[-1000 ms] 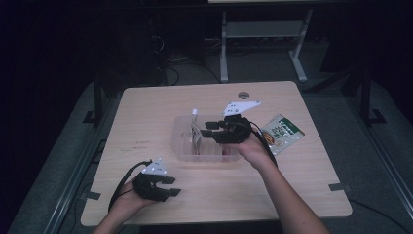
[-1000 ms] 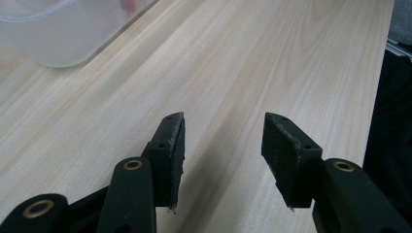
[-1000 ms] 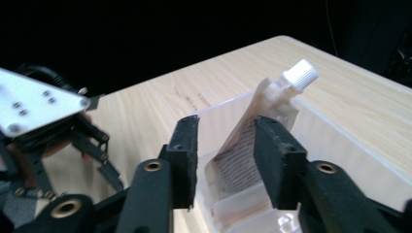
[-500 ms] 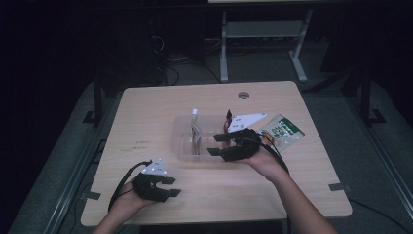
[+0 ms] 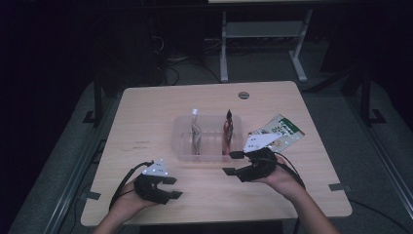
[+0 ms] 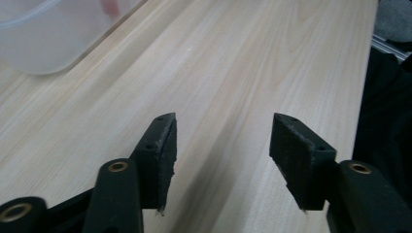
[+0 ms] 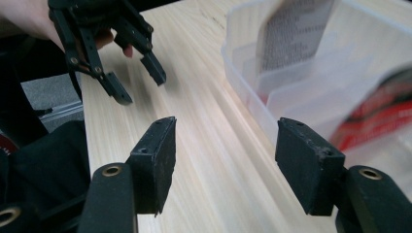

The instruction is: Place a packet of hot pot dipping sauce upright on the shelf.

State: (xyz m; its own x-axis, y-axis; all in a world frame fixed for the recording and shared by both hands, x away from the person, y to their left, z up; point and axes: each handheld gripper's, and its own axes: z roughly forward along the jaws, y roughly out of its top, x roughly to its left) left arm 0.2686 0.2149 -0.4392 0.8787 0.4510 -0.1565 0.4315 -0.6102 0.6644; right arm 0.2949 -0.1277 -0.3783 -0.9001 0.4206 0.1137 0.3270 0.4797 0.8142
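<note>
Here the right gripper [image 5: 234, 163] hovers over the bench [image 5: 146, 112] just in front of the clear bin [image 5: 182, 146], its fingers released, having just opened, with nothing between them. A red packet [image 5: 228, 129] stands inside the bin. The left gripper [image 5: 171, 187] rests near the bench's front edge, fingers apart and empty.

You've got one clear plastic bin [image 5: 209, 151] on one wooden table [image 5: 146, 122], with two packets standing in it: one white [image 5: 196, 134], one red [image 5: 228, 130]. One green-and-white packet [image 5: 282, 132] lies outside it. Two grippers: left [image 5: 171, 187], right [image 5: 233, 163].
</note>
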